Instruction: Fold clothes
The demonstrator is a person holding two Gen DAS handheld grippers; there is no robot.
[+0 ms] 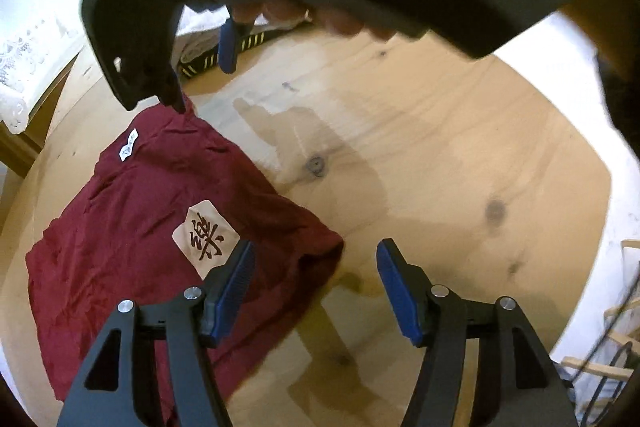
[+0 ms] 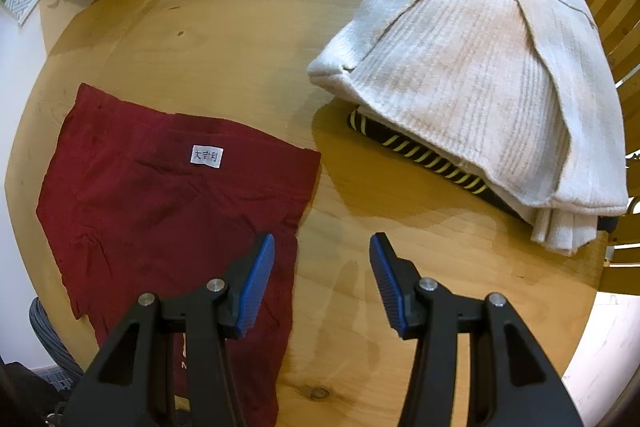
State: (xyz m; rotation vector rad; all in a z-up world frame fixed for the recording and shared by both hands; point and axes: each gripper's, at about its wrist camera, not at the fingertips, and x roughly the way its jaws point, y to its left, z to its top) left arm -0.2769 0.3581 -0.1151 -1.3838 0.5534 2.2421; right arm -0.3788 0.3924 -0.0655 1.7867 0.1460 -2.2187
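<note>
The red shirt [image 2: 168, 211], thin, limp and light, is best pinched at its edge nearest the cardigan [image 2: 472, 67]. Both the left claw [image 1: 316, 281] and right claw [image 2: 322, 277] are held wide, empty.

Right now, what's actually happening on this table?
A person with a handheld gripper in each hand is folding clothes on a wooden table. The dark red garment lies folded flat, held by neither gripper. The left gripper and right gripper both hover open above its edge. A cream knit sweater already sits folded on top of a black and yellow striped piece at the far side.
</note>
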